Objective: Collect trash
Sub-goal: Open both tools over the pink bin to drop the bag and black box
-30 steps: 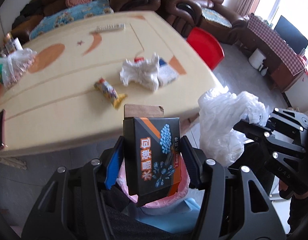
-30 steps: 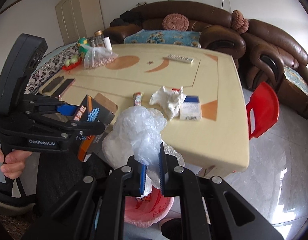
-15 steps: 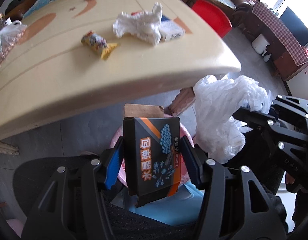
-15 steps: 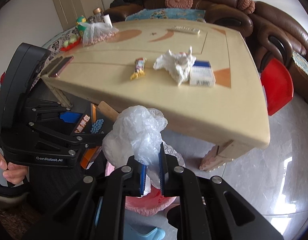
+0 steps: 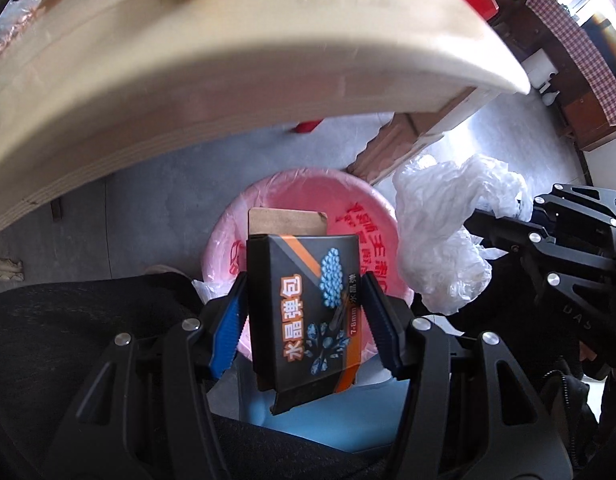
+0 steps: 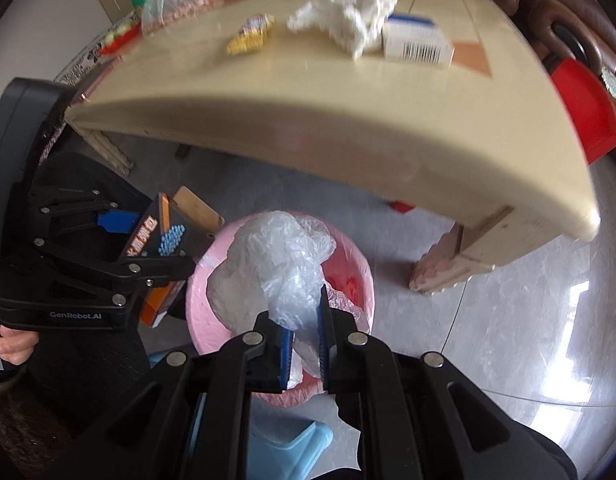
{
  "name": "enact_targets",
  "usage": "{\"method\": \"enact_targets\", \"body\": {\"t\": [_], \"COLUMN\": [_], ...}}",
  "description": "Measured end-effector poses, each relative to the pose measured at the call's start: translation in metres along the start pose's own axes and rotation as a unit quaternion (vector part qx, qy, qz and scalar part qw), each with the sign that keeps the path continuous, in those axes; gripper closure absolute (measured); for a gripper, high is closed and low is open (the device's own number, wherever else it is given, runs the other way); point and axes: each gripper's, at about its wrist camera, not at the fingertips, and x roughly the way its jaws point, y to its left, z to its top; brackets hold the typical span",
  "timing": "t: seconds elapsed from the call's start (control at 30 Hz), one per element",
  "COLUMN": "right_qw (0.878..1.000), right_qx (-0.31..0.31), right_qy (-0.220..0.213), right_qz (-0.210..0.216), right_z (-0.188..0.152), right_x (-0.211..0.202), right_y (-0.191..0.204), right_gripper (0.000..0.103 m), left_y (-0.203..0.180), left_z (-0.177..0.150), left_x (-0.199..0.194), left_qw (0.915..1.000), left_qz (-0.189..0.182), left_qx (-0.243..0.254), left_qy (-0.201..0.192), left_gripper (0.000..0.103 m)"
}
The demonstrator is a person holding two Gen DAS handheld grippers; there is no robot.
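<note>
Right wrist alone shows fingers [image 6: 285,340] pinching plastic bag [image 6: 273,264]; left fingers [image 5: 227,328] clamp black box [image 5: 303,304].

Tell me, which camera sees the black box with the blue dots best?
The left wrist view: the black box fills the middle, front face toward the camera, clamped in the left gripper. The right wrist view shows only a slanted corner of it, mostly hidden by that gripper.

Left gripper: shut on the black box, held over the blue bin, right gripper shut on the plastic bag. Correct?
One thing is off: the bin is pink, not blue, as the left wrist view shows. The left gripper is shut on the black box over it, and the right gripper is shut on the plastic bag.
</note>
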Motion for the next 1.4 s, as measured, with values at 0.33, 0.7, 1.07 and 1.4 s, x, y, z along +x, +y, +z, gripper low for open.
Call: {"method": "enact_targets", "body": {"t": [0.33, 0.7, 1.07, 1.4], "right_qw": [0.999, 0.993, 0.987, 0.989], "right_qx": [-0.005, -0.02, -0.018, -0.014], "right_qy": [0.053, 0.117, 0.156, 0.144], "right_qz": [0.008, 0.011, 0.027, 0.025], "right_z": [-0.001, -0.007, -0.015, -0.014], "right_x": [0.059, 0.126, 0.161, 0.156], "right_y": [-0.002, -0.006, -0.015, -0.018], "right_gripper": [0.092, 0.092, 0.07, 0.039], "left_y": [0.008, 0.03, 0.048, 0.046], "left_z": [0.003, 0.008, 0.017, 0.019], "left_x": [0.054, 0.118, 0.151, 0.153], "left_qw": [0.9983, 0.9897, 0.9769, 0.9796], "left_qz": [0.003, -0.002, -0.002, 0.014], "left_qx": [-0.013, -0.048, -0.103, -0.094], "left_qy": [0.057, 0.135, 0.187, 0.177], "left_gripper": [0.048, 0.048, 0.029, 0.024]}}
